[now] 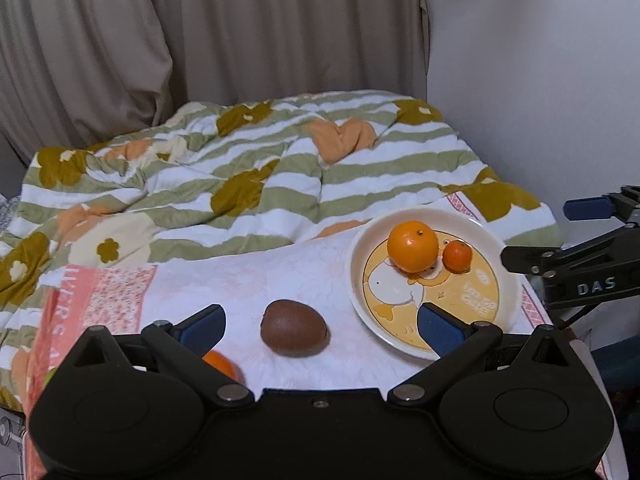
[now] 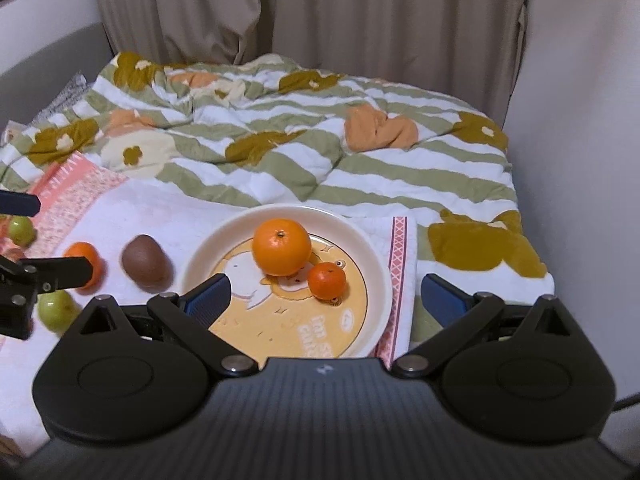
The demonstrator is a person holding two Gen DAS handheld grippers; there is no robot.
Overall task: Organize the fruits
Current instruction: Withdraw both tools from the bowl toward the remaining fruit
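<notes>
A cream plate (image 1: 360, 280) (image 2: 376, 264) with a duck picture holds a large orange (image 1: 412, 246) (image 2: 281, 246) and a small mandarin (image 1: 457, 256) (image 2: 326, 281). A brown kiwi (image 1: 293, 333) (image 2: 146, 262) lies on the white cloth left of the plate. A second mandarin (image 1: 224, 364) (image 2: 90, 258) lies left of the kiwi, partly hidden. Two green fruits (image 2: 20, 230) (image 2: 56, 308) lie further left. My left gripper (image 1: 320, 326) is open, with the kiwi between its fingers. My right gripper (image 2: 324, 300) is open and empty over the plate's near side.
The white cloth with pink borders (image 1: 240, 276) lies over a rumpled striped floral quilt (image 1: 240, 168) (image 2: 320, 152). Curtains (image 1: 200, 40) and a wall (image 1: 540, 80) stand behind. The right gripper shows at the right edge of the left wrist view (image 1: 580, 264).
</notes>
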